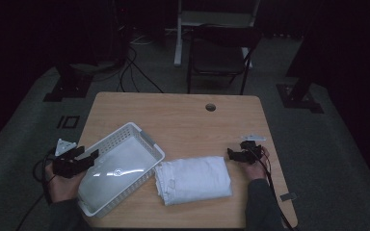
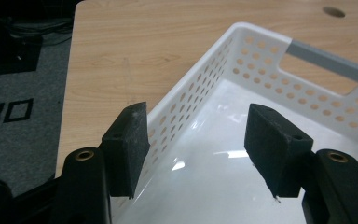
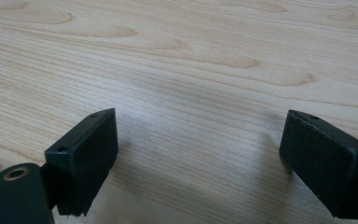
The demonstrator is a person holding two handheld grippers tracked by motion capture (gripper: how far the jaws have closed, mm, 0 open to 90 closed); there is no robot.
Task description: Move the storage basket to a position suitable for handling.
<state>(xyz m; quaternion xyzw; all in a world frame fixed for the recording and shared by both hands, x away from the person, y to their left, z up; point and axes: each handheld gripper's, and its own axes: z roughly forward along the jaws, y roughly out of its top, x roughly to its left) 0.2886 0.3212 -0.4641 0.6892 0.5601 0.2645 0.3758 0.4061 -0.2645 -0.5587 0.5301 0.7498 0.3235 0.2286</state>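
left tool (image 2: 193, 140): jaws apart, straddling near-left wall of white basket (image 1: 125, 144), not pressing it
right tool (image 3: 205, 163): jaws apart over bare surface (image 1: 183, 115), right of folded white towel (image 1: 193, 179)
basket: left on surface (empty inside), towel just beside it

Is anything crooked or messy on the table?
The white basket sits askew, and its near corner hangs past the table edge. The folded white towel beside it looks tidy. Nothing is spilled.
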